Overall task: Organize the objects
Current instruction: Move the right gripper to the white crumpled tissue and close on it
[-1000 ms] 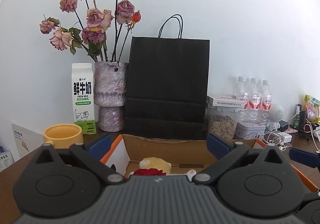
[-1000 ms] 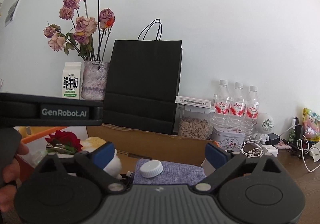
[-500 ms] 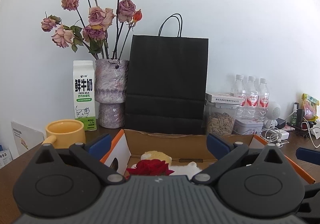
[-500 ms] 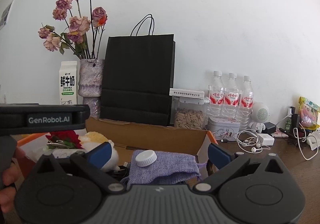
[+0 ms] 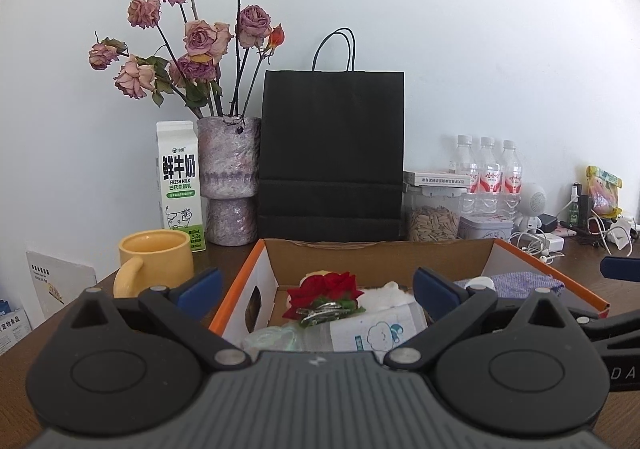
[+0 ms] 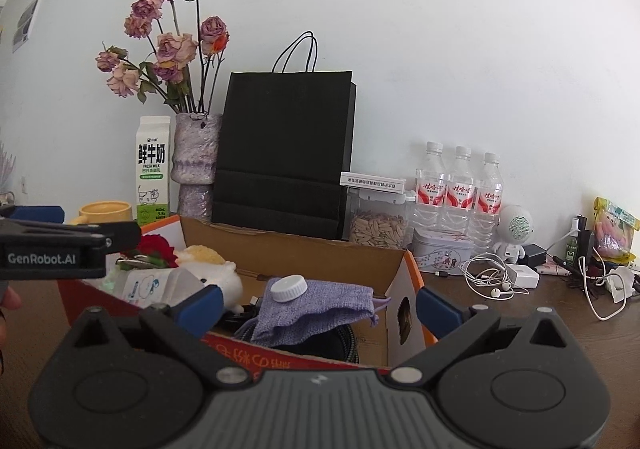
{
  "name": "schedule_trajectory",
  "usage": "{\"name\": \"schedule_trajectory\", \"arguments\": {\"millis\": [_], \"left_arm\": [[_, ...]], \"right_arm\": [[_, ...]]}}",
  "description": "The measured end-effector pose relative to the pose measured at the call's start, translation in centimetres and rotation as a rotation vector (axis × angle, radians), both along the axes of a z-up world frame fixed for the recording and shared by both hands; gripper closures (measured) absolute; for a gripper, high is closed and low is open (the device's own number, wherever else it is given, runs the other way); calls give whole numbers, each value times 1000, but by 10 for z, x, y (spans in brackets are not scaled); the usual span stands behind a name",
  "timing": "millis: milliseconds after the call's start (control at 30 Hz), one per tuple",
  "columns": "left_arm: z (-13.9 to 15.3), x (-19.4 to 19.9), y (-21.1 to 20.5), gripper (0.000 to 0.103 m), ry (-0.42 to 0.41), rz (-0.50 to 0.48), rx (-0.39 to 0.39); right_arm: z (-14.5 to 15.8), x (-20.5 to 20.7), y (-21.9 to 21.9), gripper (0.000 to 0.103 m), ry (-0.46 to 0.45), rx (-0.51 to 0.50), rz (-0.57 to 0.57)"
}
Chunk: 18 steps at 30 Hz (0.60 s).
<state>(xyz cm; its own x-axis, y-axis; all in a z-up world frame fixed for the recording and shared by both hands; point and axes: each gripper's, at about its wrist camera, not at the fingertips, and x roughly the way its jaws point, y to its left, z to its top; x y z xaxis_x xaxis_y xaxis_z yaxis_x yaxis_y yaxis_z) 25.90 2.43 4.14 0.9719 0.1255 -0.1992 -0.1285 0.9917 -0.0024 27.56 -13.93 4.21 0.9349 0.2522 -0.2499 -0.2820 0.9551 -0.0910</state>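
Observation:
An open cardboard box (image 5: 384, 259) with orange edges stands on the brown table; it also shows in the right wrist view (image 6: 304, 249). Inside lie a red rose with a clip (image 5: 326, 295), a white plush toy (image 6: 216, 275), a tissue packet (image 5: 372, 331), a purple cloth pouch (image 6: 320, 307) and a white bottle cap (image 6: 289, 288). My left gripper (image 5: 318, 289) is open and empty, held in front of the box's left half. My right gripper (image 6: 318, 303) is open and empty, in front of the box's right half.
A yellow mug (image 5: 154, 261), milk carton (image 5: 180, 185) and vase of dried roses (image 5: 230, 177) stand left. A black paper bag (image 5: 332, 157) stands behind the box. Seed jar (image 6: 378, 223), three water bottles (image 6: 460, 189), tin (image 6: 440, 255), earphones and cables (image 6: 492, 277) stand right.
Both grippers have drawn back and risen from the box, so more of its contents and front wall show. Both stay open and empty.

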Motion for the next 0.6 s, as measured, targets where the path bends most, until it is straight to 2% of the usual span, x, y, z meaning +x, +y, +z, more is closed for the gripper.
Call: {"name": "schedule_trajectory", "arguments": {"millis": [200,600], "left_arm": [[-6,-15,4,0,49,-3,-1],[-10,-40,20,0,108,59,-32]], "right_arm": [[-7,-21,0,0,15,-41,62],[-19,-45,3,0,55,-103,131]]}}
